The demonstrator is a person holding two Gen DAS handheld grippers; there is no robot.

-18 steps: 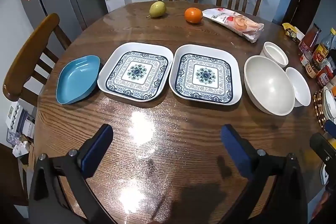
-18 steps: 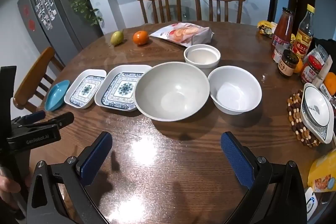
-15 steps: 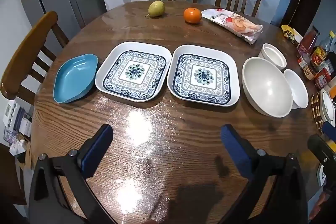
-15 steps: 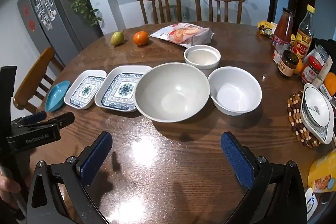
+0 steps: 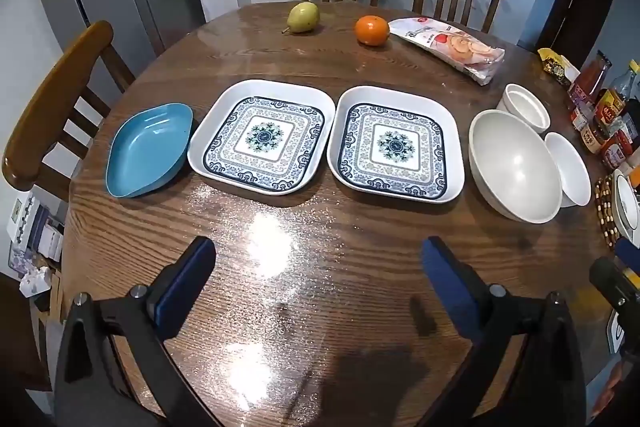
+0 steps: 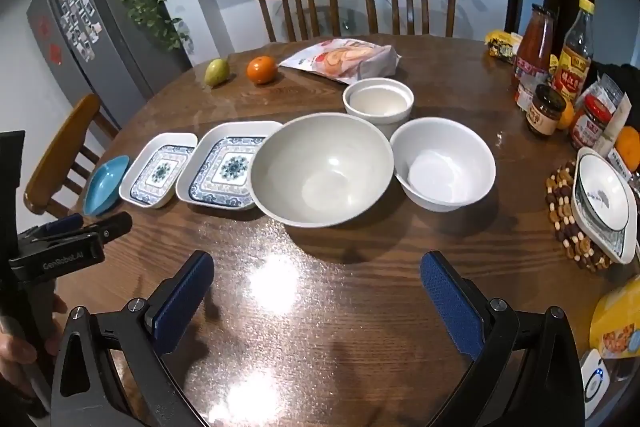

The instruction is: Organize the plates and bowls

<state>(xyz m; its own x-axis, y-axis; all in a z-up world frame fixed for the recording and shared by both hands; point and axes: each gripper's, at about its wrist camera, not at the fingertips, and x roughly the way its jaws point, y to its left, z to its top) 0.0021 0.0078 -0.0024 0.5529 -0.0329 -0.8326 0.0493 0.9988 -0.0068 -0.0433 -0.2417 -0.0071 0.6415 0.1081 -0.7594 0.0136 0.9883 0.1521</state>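
On the round wooden table stand, left to right, a blue leaf-shaped dish, two square blue-patterned plates, a large grey bowl, a white bowl and a small white ramekin. In the right wrist view the grey bowl, white bowl and ramekin sit straight ahead. My left gripper is open and empty above the near table edge. My right gripper is open and empty in front of the grey bowl.
A pear, an orange and a snack bag lie at the back. Sauce bottles and jars crowd the right edge, beside a patterned plate with a bowl on a beaded mat. Chairs ring the table.
The left gripper's view has shifted slightly, the dishes sitting a little lower and leftward. The right gripper has barely moved. Both stay open.
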